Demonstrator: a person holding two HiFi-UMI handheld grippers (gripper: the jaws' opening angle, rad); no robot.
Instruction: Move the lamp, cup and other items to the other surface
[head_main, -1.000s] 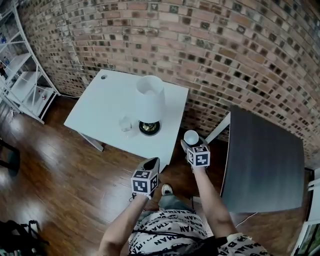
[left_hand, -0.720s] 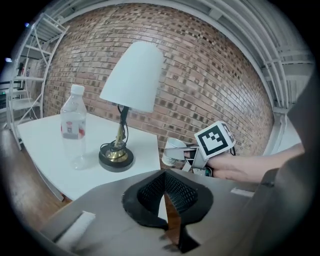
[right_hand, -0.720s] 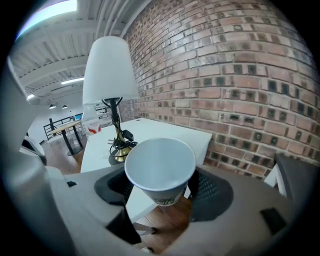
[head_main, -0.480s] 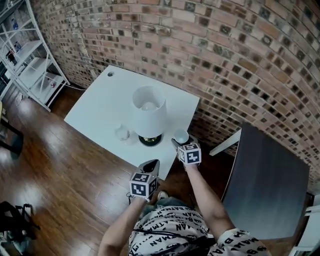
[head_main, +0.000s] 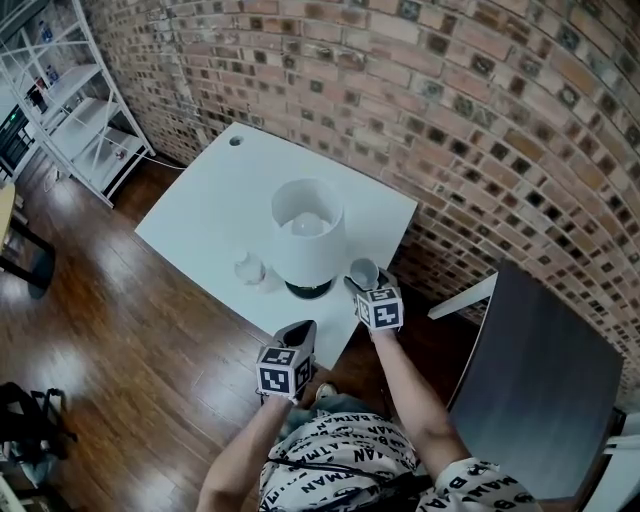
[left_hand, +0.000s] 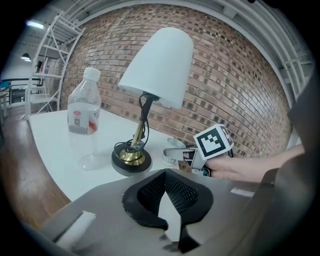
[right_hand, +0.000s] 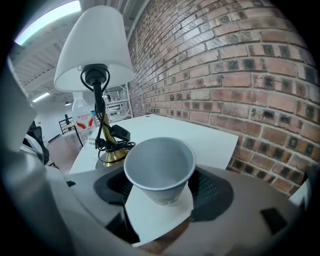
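Right gripper (head_main: 363, 286): jaws spread wide and clamped on either side of an upright white paper cup (right_hand: 160, 167). The cup is empty and sits at the near right corner of the white table (head_main: 215, 205), just beside the lamp (head_main: 308, 238) base. Cannot tell whether the cup's bottom touches the tabletop.

Left gripper (head_main: 299, 334): jaws pressed together at the tips with nothing between them, at the table's near edge.

A clear plastic bottle (head_main: 249, 268) stands upright just left of the lamp. A dark table (head_main: 545, 390) is well apart to the right, along the brick wall (head_main: 470, 110).
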